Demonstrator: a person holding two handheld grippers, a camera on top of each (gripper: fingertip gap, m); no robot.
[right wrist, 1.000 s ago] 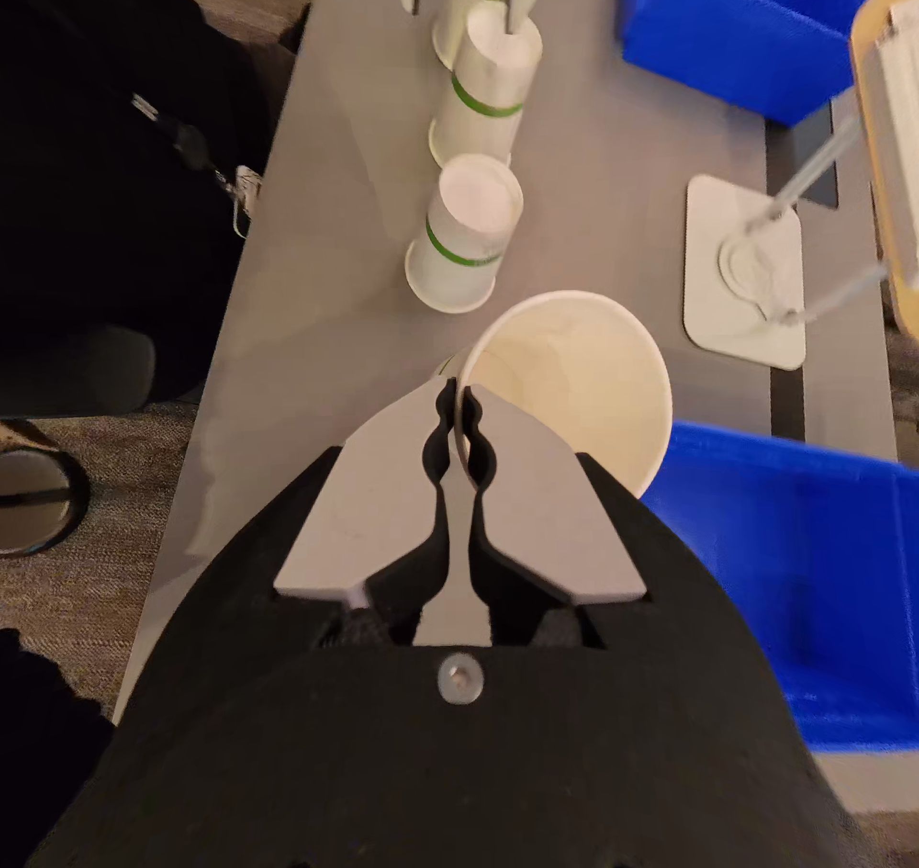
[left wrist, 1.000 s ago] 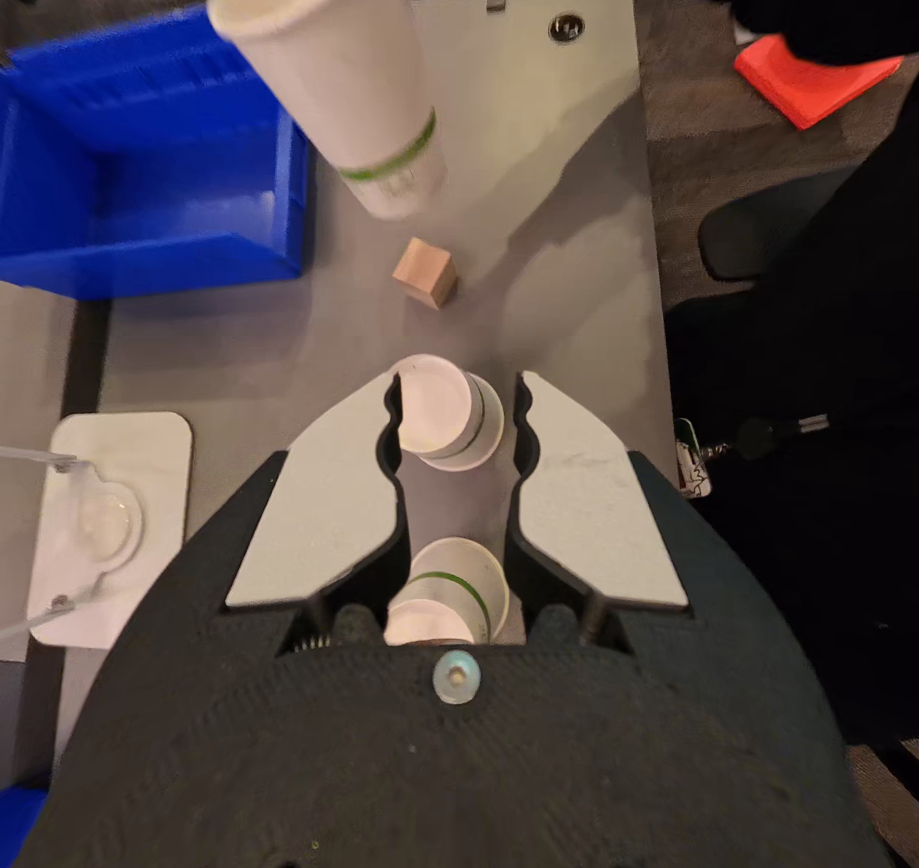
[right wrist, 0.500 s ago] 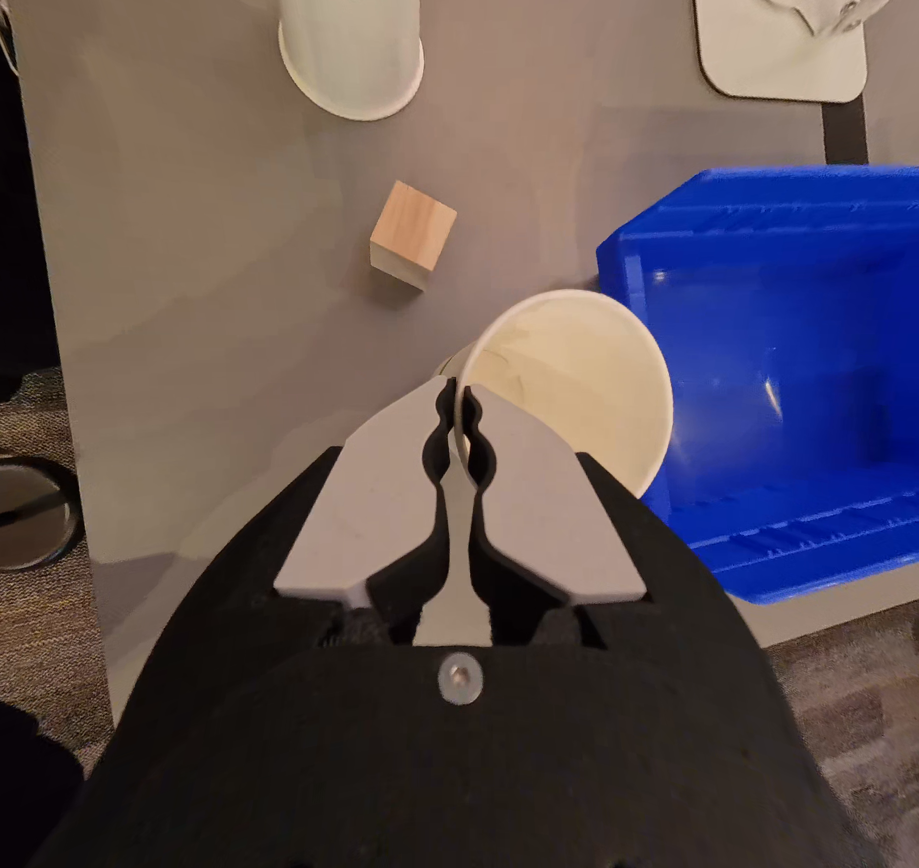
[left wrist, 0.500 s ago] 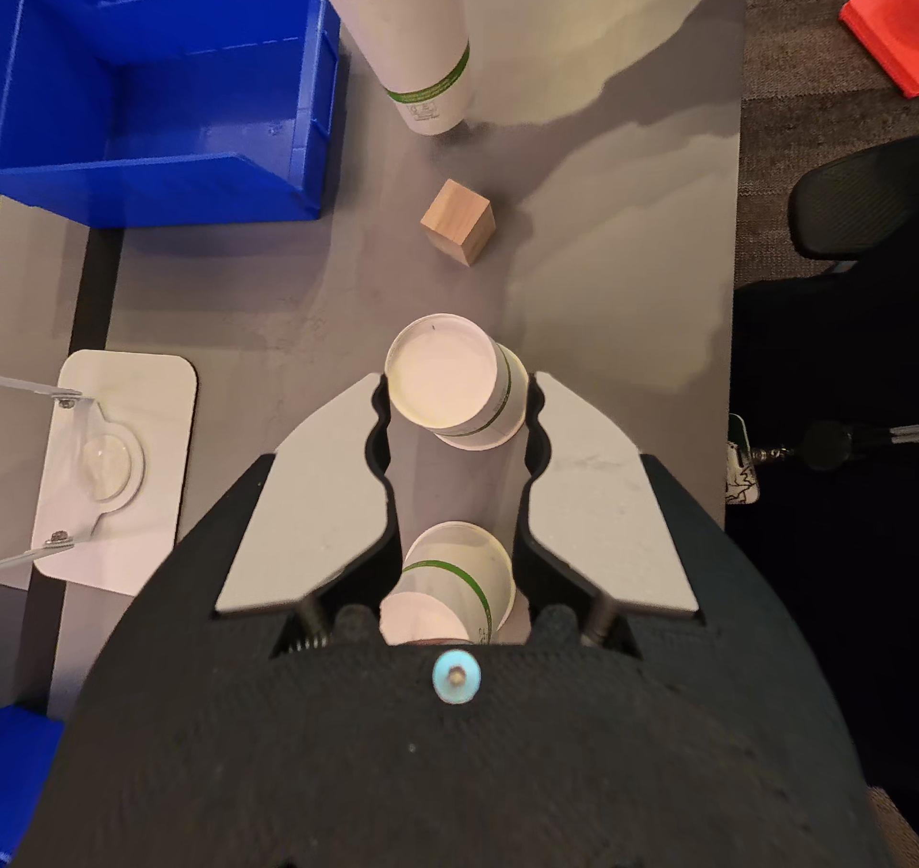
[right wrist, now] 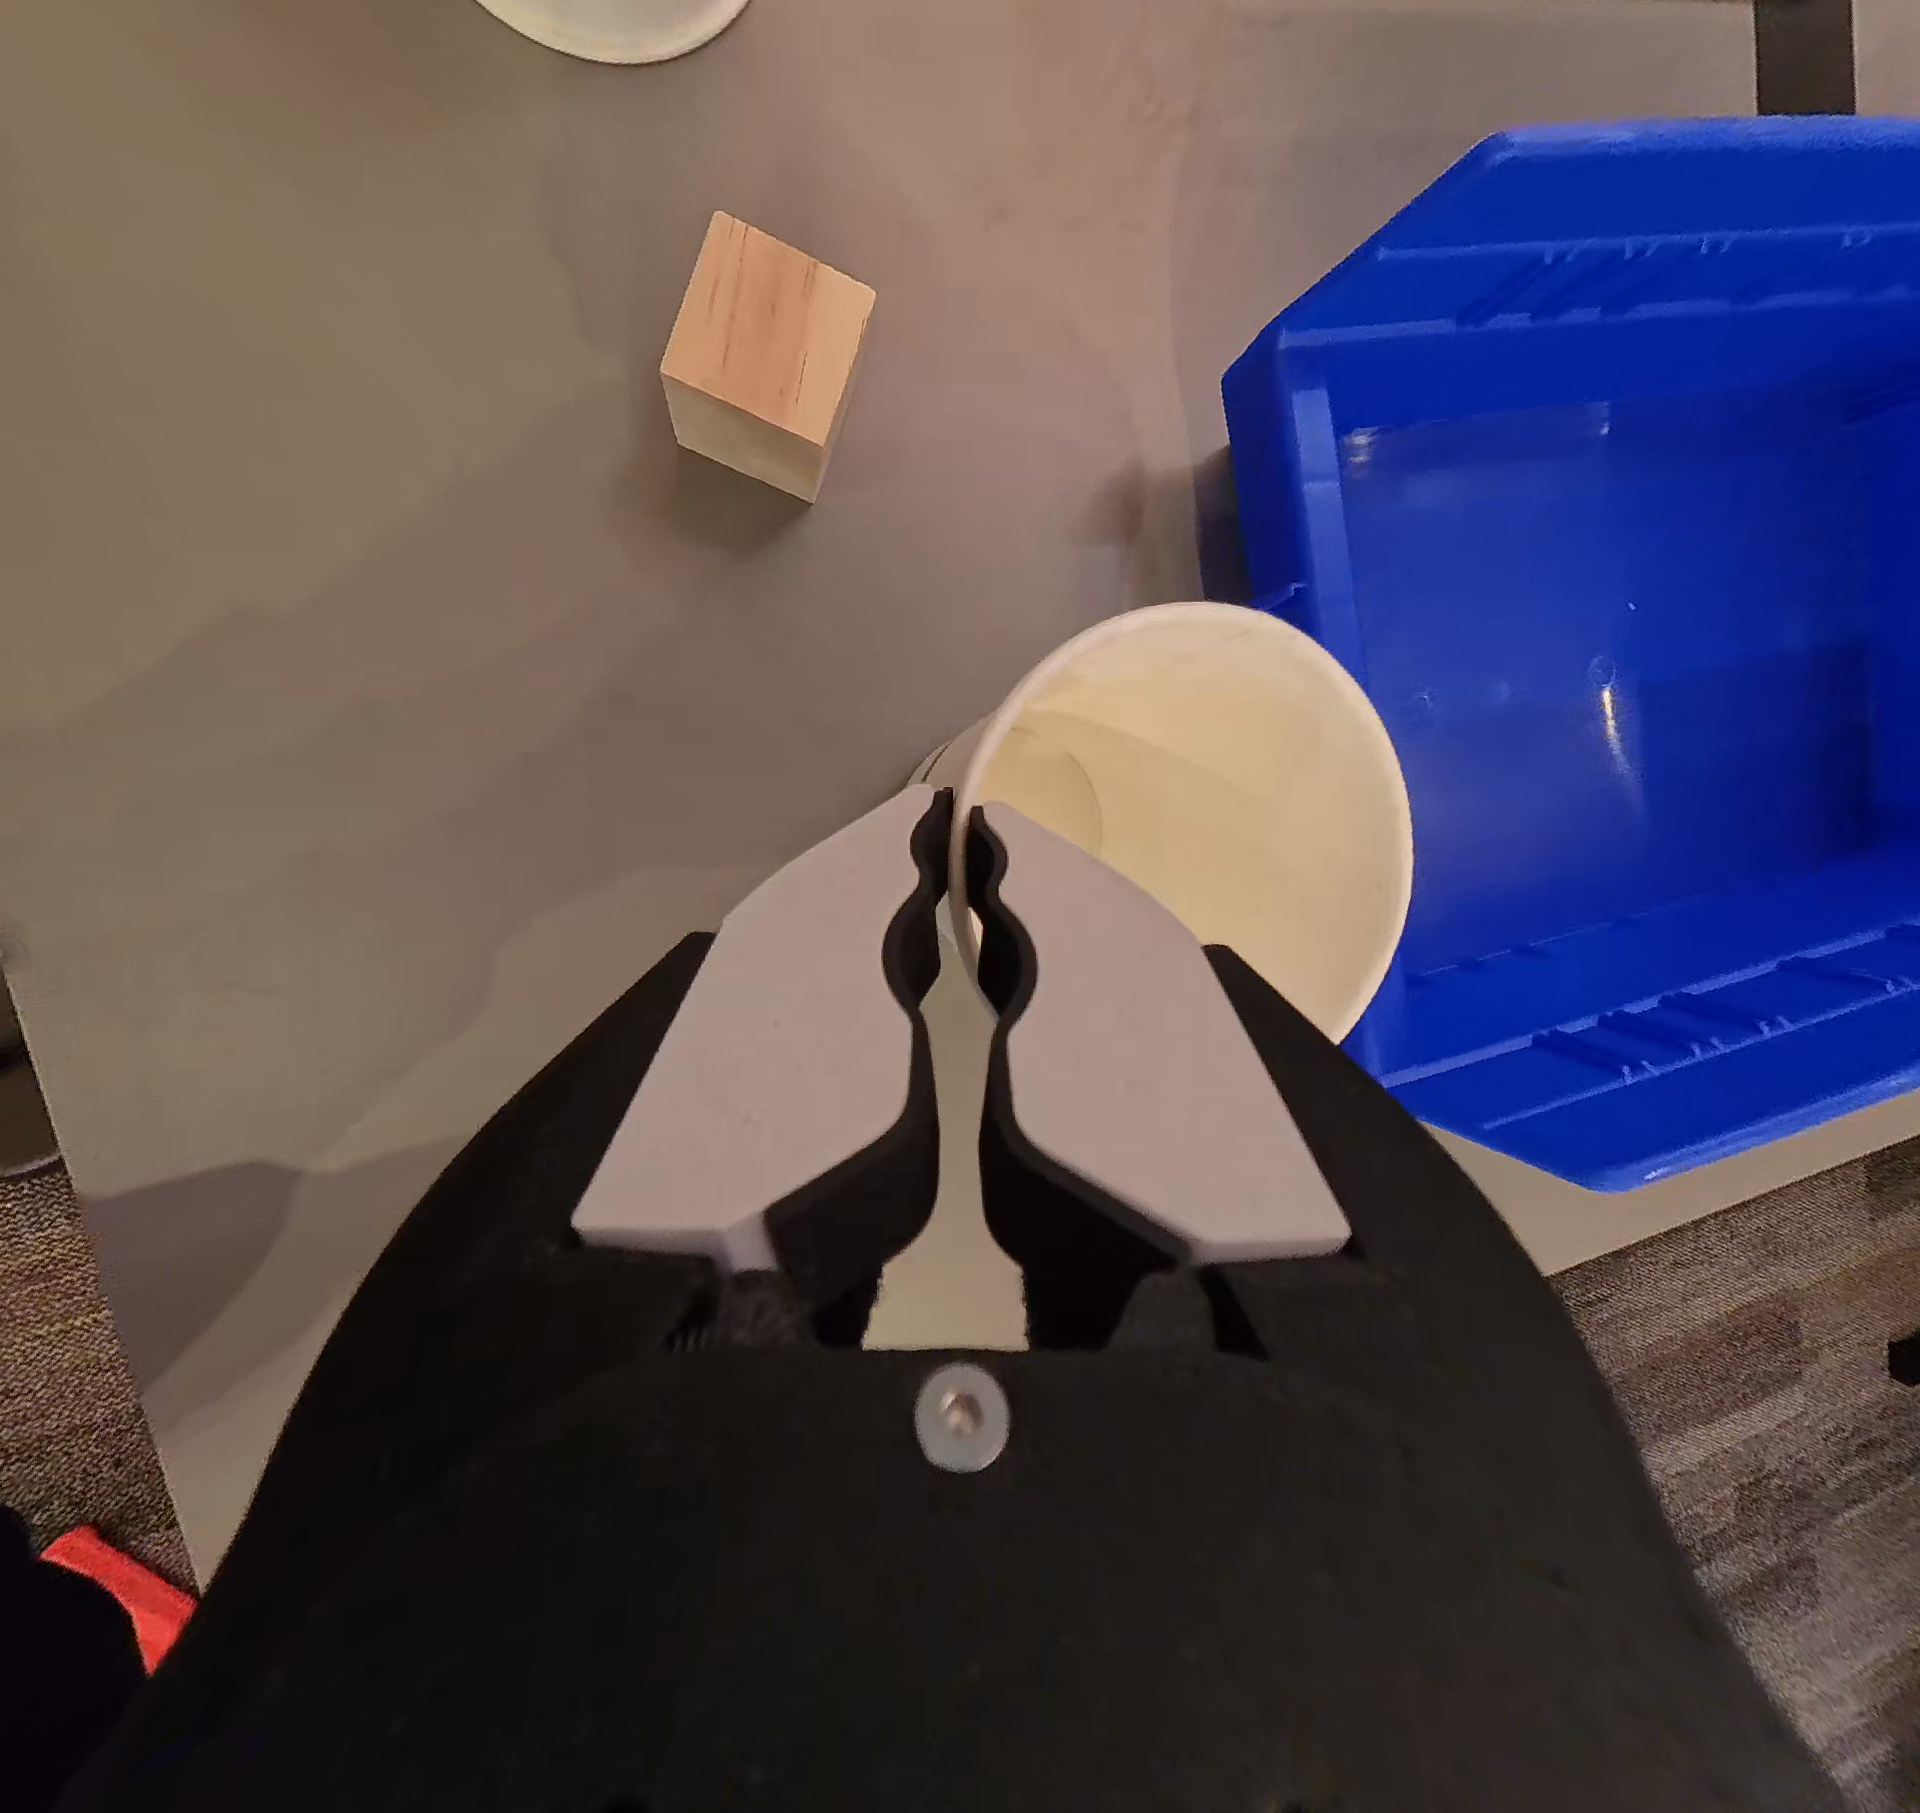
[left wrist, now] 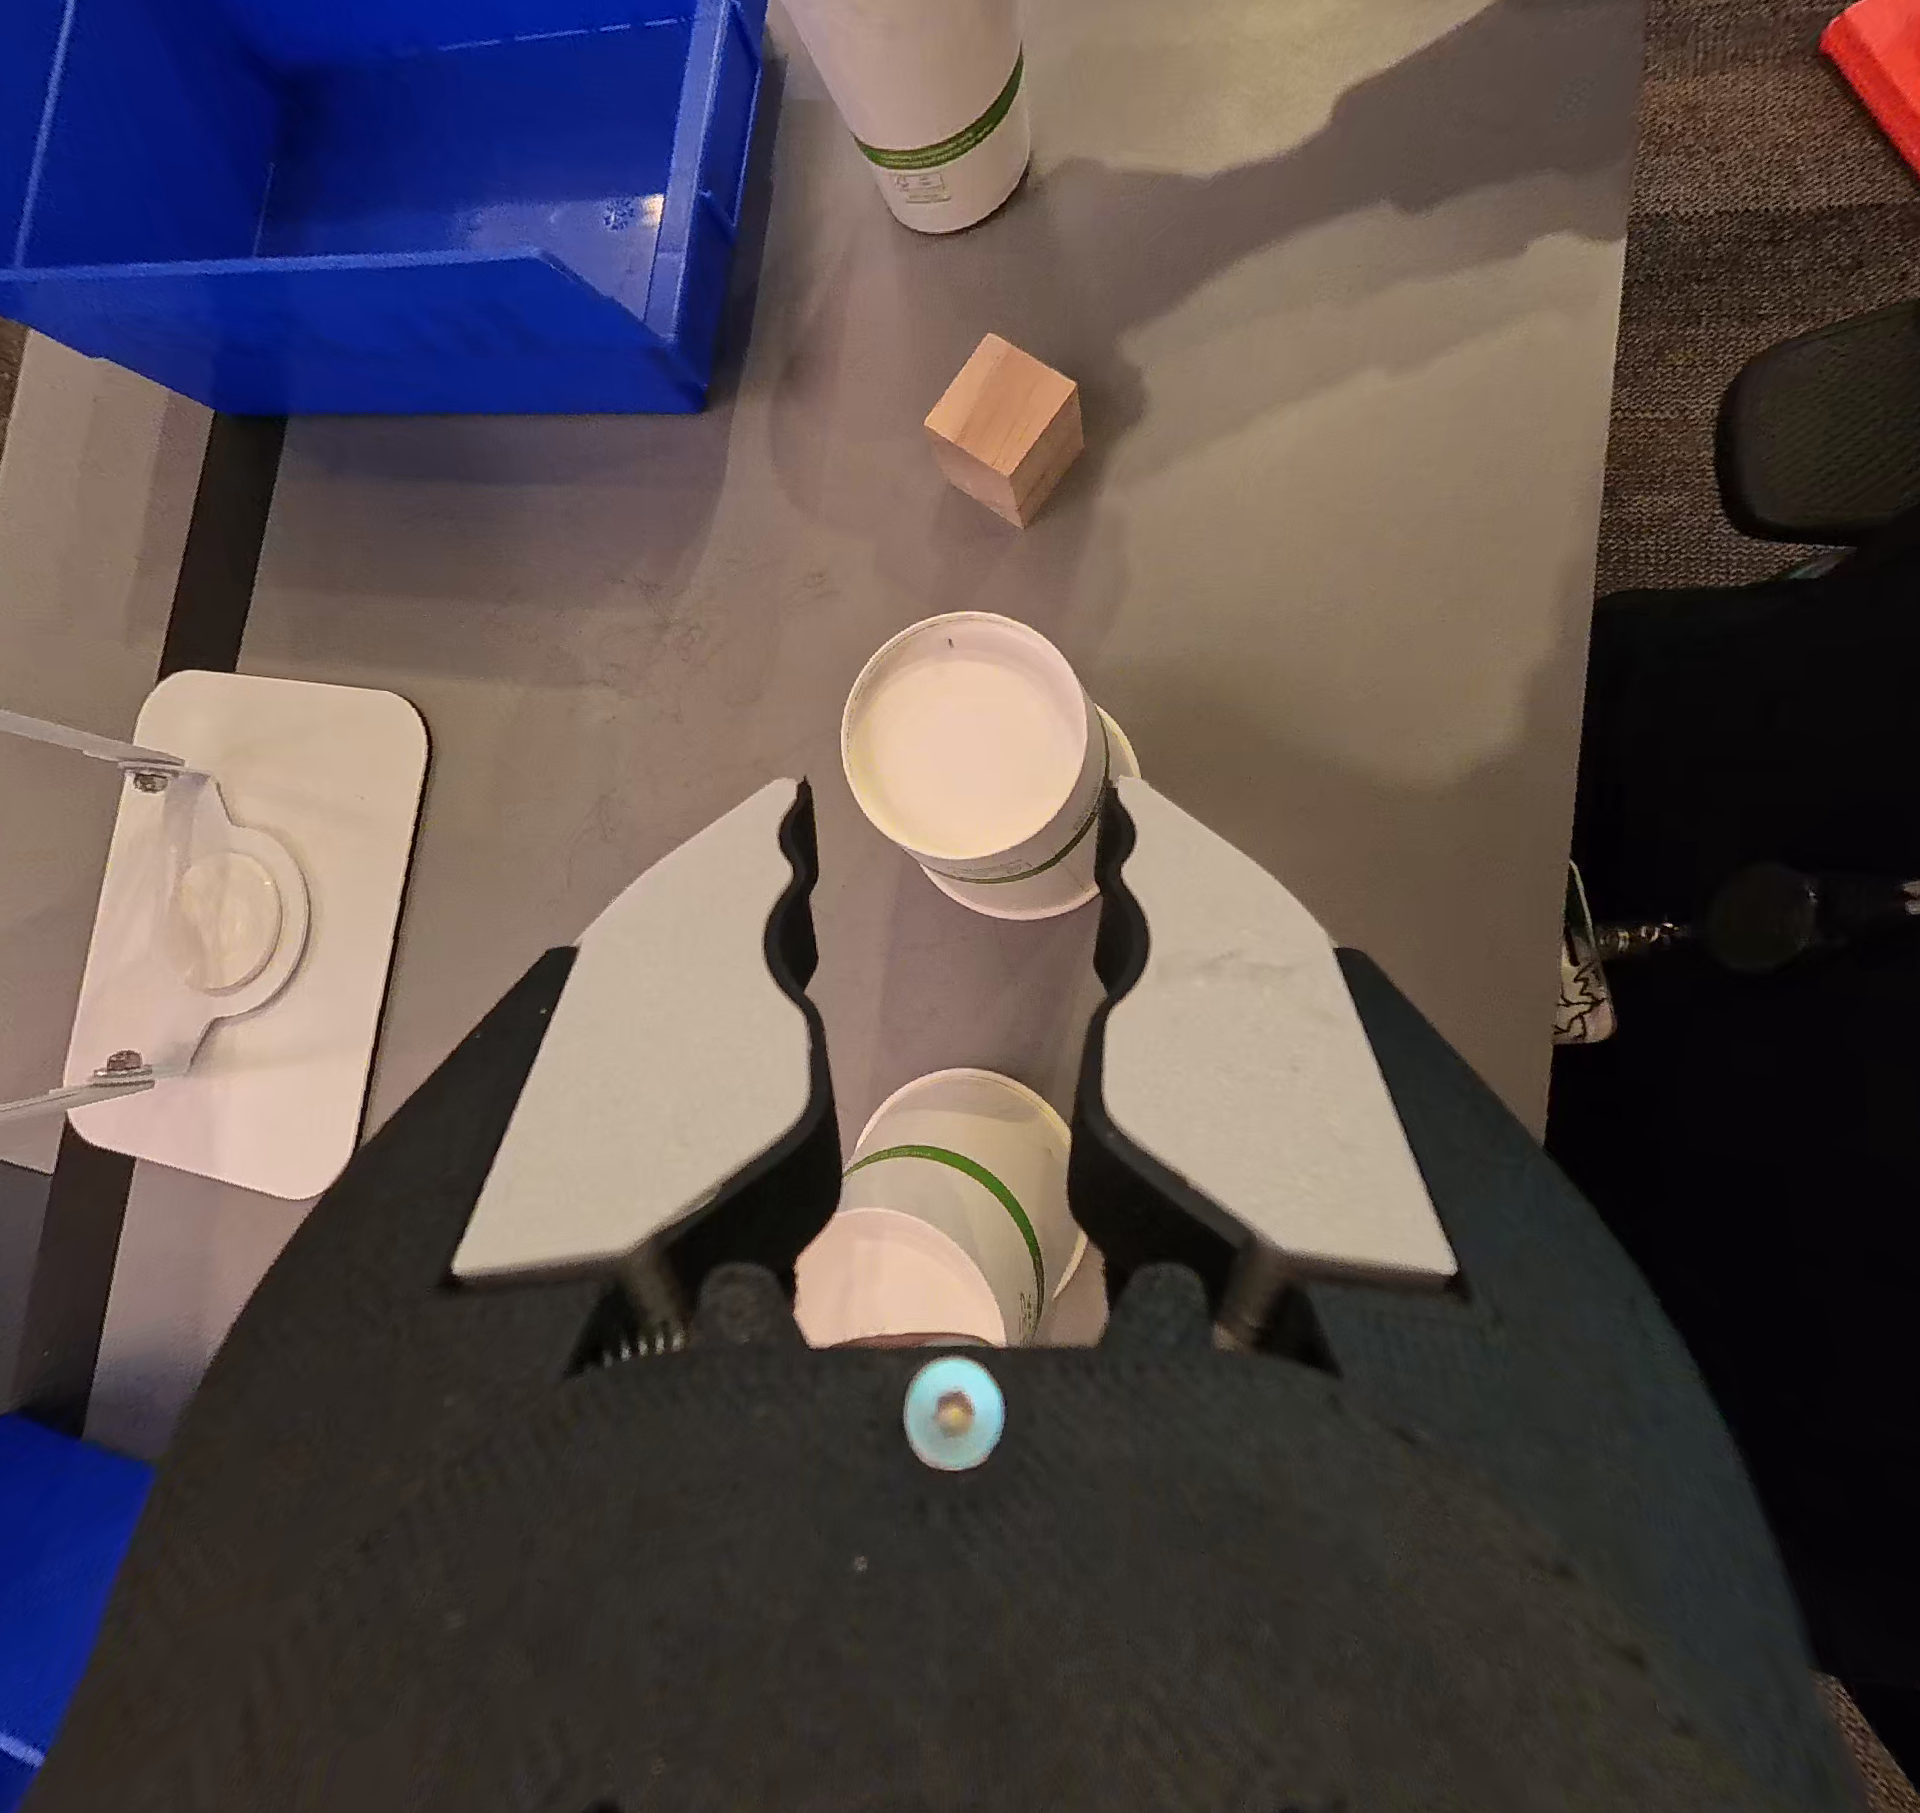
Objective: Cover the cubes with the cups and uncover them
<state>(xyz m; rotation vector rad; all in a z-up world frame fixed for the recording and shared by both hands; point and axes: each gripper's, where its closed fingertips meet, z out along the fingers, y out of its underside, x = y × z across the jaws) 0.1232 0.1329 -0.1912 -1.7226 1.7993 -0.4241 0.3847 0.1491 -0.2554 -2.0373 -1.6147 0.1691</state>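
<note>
The held cup point(right wrist: 1195, 807) now stands upright, lower than a second ago, beside the blue bin point(right wrist: 1621, 620); the right gripper point(right wrist: 961, 818) stays clenched on its rim. The left gripper point(left wrist: 961, 828) hangs released over two upturned cups point(left wrist: 977, 766), now lower over them. One wooden cube point(left wrist: 1003, 438) lies uncovered between, on the grey table point(left wrist: 1351, 620). Three cups, one cube.

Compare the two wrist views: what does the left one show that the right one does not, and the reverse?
Only the left wrist view: the open left gripper over two upturned cups, and the held cup's green band. Only the right wrist view: the right gripper pinching that cup's rim. Both: the wooden cube, the blue bin, the grey table.
</note>
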